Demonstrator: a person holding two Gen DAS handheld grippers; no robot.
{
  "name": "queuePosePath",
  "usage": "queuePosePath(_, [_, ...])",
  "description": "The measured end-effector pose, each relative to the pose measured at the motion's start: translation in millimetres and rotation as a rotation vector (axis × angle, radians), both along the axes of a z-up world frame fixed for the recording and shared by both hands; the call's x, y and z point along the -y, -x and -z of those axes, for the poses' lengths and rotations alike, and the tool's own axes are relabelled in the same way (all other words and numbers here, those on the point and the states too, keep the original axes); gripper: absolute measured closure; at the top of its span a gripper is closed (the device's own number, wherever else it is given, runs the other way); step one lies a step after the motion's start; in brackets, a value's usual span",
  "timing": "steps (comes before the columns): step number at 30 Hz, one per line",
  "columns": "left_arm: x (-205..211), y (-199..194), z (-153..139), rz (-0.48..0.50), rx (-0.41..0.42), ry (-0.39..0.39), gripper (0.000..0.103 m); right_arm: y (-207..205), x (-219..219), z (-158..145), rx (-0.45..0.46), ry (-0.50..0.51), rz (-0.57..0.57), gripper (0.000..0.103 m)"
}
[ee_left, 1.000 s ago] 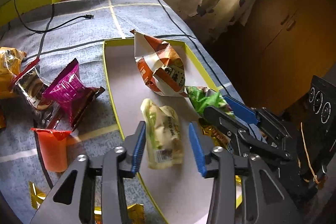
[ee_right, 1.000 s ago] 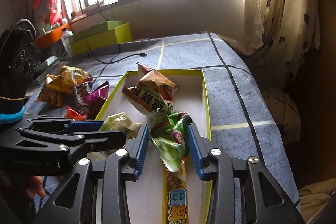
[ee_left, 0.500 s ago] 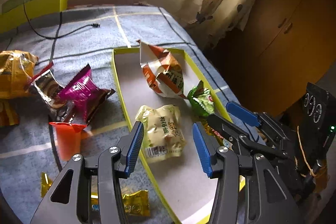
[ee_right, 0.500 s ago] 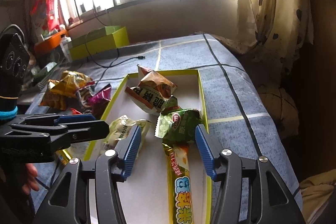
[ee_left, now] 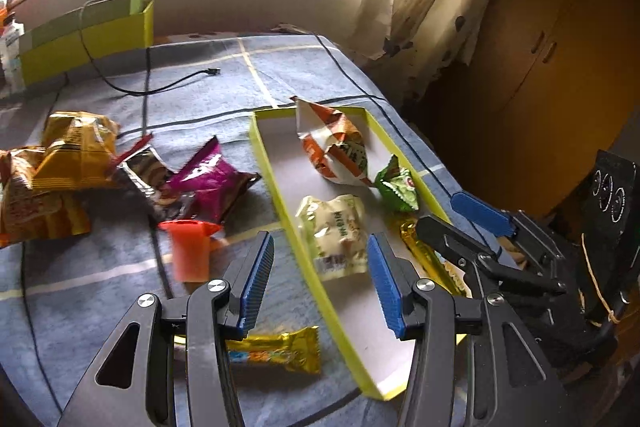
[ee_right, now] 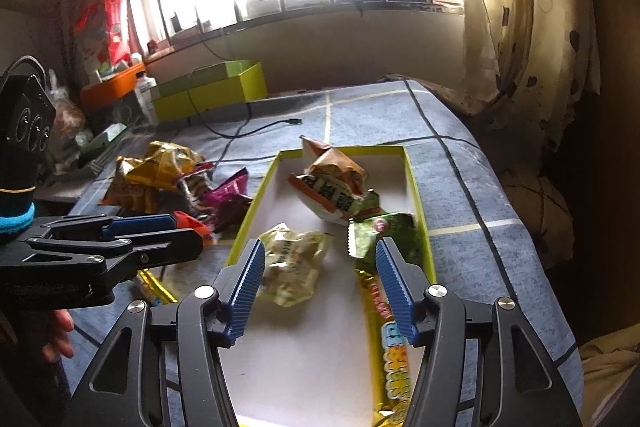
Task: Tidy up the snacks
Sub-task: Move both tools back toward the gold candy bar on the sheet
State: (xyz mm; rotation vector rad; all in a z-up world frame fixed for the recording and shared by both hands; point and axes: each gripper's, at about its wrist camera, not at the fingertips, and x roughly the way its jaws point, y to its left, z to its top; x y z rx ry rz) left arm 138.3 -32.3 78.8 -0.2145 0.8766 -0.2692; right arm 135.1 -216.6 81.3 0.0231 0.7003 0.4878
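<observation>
Snacks sit in our yellow-rimmed tray [ee_right: 416, 195]: an orange bag [ee_right: 334, 185], a green packet [ee_right: 384, 233], a pale packet [ee_right: 292, 265] and a long gold bar [ee_right: 394, 351]. Our left gripper [ee_left: 320, 285] and right gripper [ee_right: 320, 291] hover spread, empty. Loose packs, perhaps chips [ee_left: 76, 151], lie beside the tray.

Both wrist views look down, near — sharing the tray [ee_left: 267, 163].

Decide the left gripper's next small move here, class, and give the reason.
Probably swing the open, empty left gripper left and down toward the orange packet, which lies nearest it on the cloth, outside the yellow tray. The right gripper is also open and empty.
</observation>
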Motion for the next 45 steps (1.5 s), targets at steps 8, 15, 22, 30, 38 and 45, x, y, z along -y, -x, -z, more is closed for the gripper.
queuePosePath(8, [-22,12,2,-0.038,-0.004,-0.008,0.053,12,-24,0,-0.002,0.011,-0.062,0.045])
queuePosePath(15, [-45,20,8,-0.086,-0.011,0.003,0.053,17,-40,1,-0.004,0.010,-0.097,0.045])
queuePosePath(22, [-76,27,13,-0.163,-0.015,0.016,0.053,23,-72,8,-0.037,0.027,-0.221,0.045])
queuePosePath(30, [-111,35,22,-0.252,-0.036,0.037,0.053,32,-121,27,-0.090,0.103,-0.390,0.044])
queuePosePath(38, [-134,41,28,-0.302,-0.053,0.055,0.053,28,-153,45,-0.145,0.192,-0.414,0.045])
queuePosePath(45, [-146,43,34,-0.326,-0.066,0.067,0.053,31,-158,50,-0.223,0.160,-0.425,0.050])
